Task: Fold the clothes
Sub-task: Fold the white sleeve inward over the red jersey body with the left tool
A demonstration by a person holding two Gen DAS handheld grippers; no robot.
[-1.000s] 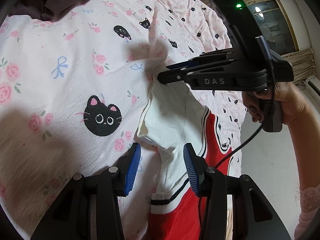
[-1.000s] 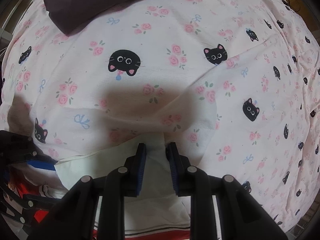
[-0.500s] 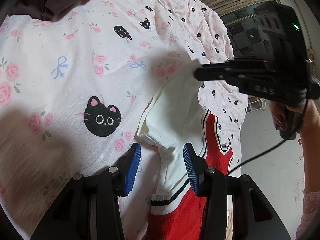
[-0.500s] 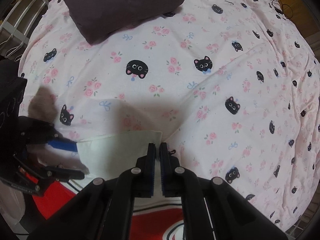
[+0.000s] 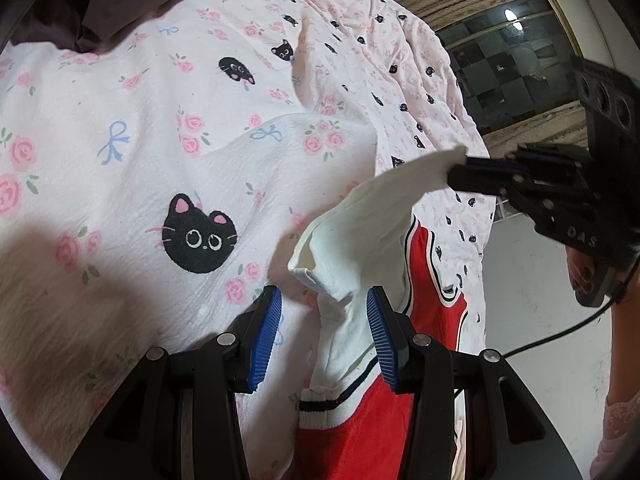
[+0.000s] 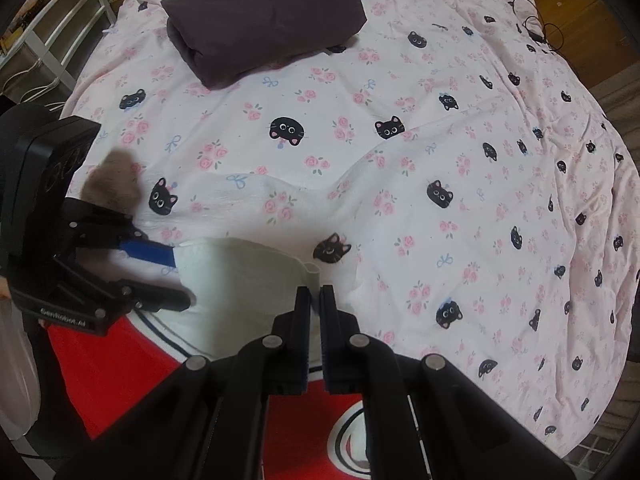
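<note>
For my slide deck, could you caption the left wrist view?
Right gripper lifts white sleeve of red jacket between open left gripper.

Matt cotton bedsheet [image 6: 400, 184], ribbed-knit jacket [image 5: 352, 420]

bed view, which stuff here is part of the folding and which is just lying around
In the job:
red and white jacket
white sleeve
right gripper, shut on the sleeve
left gripper

Lying about:
folded dark garment
cat-print bedsheet

Jersey [image 6: 132, 344] on bedsheet [image 6: 400, 184]; folded cloth [image 6: 264, 12] seemingly behind.
</note>
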